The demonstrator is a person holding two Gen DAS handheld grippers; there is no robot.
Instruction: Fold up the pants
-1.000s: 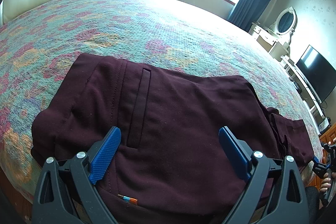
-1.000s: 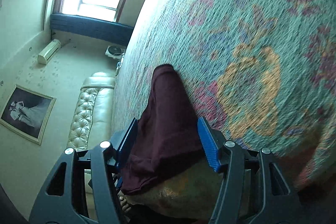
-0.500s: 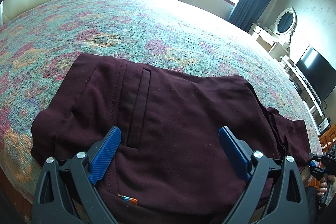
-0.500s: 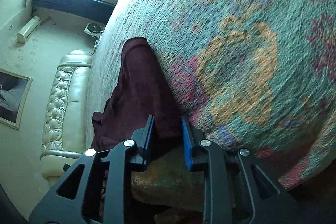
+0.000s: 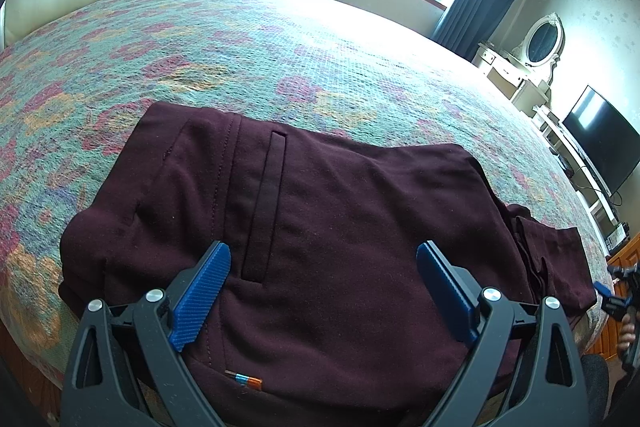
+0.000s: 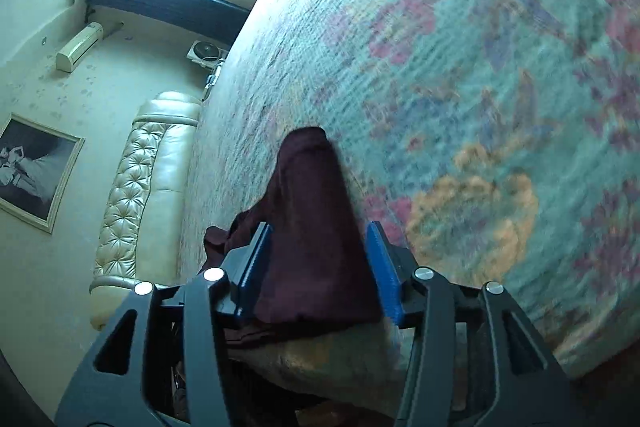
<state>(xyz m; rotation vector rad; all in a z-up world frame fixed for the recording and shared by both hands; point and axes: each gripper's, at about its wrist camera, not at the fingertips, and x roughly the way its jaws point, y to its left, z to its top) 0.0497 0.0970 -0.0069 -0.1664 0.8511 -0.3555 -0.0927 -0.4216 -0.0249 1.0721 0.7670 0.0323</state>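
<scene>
Maroon pants [image 5: 320,211] spread flat on floral bedspread [image 5: 280,59], waistband end toward 9 o'clock in left wrist view, leg cuffs trailing toward 3 o'clock at bed edge. Left gripper [image 5: 322,279] poised over seat area near welt pocket [image 5: 266,203], jaws wide apart, gripping nothing. Right gripper [image 6: 318,267] at cuff end, jaws just reopened to about half width, leg fabric lying between blue pads [image 6: 384,267]; whether pads press it, cannot tell. Cream tufted headboard [image 6: 132,203] at 9 o'clock in right wrist view.
</scene>
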